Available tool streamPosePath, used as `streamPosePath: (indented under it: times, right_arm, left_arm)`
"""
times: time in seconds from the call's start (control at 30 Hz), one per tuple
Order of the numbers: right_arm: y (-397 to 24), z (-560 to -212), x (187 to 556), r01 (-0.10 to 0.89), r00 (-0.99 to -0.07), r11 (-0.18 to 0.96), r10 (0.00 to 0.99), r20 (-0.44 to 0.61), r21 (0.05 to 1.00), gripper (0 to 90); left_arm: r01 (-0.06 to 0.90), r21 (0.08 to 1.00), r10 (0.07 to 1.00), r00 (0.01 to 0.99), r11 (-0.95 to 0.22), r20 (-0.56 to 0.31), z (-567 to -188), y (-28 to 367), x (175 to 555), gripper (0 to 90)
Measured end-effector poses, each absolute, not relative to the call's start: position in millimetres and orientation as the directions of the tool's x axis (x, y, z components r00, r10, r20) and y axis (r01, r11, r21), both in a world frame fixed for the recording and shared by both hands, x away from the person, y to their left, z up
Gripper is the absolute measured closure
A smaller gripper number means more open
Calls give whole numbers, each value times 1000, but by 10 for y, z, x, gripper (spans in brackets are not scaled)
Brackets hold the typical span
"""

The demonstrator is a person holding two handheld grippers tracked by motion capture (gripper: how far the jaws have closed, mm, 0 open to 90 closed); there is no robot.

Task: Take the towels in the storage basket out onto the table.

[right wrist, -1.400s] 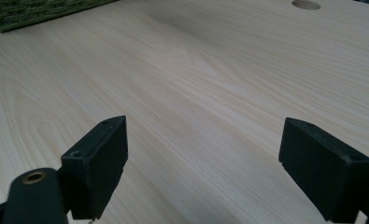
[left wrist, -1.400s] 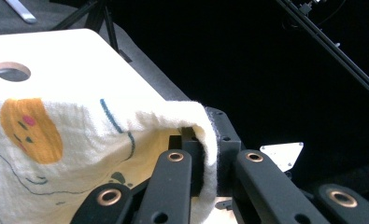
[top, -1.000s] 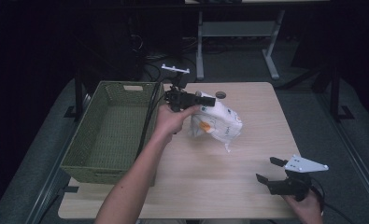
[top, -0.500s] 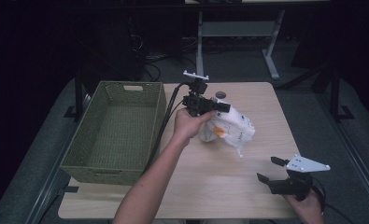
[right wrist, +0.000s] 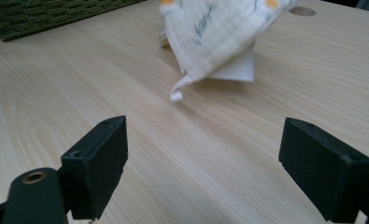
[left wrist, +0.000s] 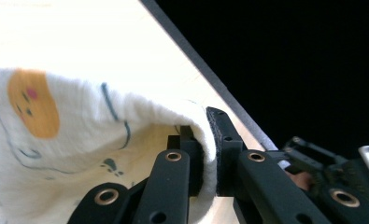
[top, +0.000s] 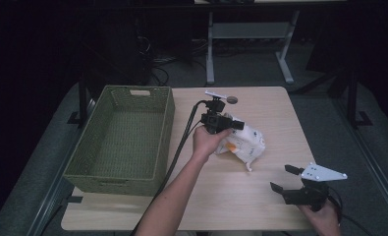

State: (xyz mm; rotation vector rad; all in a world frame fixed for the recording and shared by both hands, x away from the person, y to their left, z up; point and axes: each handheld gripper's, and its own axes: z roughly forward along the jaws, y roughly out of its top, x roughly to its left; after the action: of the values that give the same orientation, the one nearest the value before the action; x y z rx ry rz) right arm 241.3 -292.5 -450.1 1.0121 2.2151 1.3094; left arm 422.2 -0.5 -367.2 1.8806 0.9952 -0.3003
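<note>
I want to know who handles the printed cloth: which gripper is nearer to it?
Left. The left gripper is clamped on the cloth; the right gripper waits open, apart, near the table's front edge.

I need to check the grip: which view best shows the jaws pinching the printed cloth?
The left gripper view: the left gripper clamps a fold of the cloth up close. The high view shows the cloth bunched under the hand; the right gripper view shows its hanging corner.

1. A light wooden table [top: 260, 206] is seen under bright light, while the room around it is left in near darkness.
2. A grey floor [top: 324, 105] is seen beyond the table's far edge.
3. A pale metal desk frame [top: 250, 34] is set behind, with cables [top: 154, 61] heaped beside it.
</note>
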Motion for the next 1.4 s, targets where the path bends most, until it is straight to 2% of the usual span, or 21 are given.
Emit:
streamPosePath:
  times: [0.63, 0.8, 0.87, 1.0, 1.1, 1.4]
  right_arm:
    - [-2908, -4499, 2415, 385, -677, 317, 735, 32, 867, 151]
    - [-2903, -4497, 2412, 388, -677, 316, 735, 35, 866, 151]
    - [-2899, -4492, 2408, 390, -676, 318, 736, 34, 864, 151]
    - [-2895, -4492, 2409, 391, -676, 322, 736, 32, 862, 150]
    - [-2892, -4493, 2409, 389, -677, 324, 736, 29, 862, 151]
    - [-2873, -4480, 2410, 380, -679, 330, 734, 19, 864, 150]
  left_arm:
    - [784, 587, 571, 581, -201, -580, -4187, 20, 4193, 830]
    - [780, 593, 582, 582, -202, -568, -4180, 59, 4173, 736]
    - [774, 600, 601, 581, -201, -548, -4157, 80, 4146, 647]
    - [770, 613, 634, 565, -178, -527, -4124, 140, 4093, 544]
    - [772, 615, 644, 555, -161, -527, -4105, 196, 4066, 515]
    - [756, 641, 636, 562, -134, -529, -4026, 386, 3959, 515]
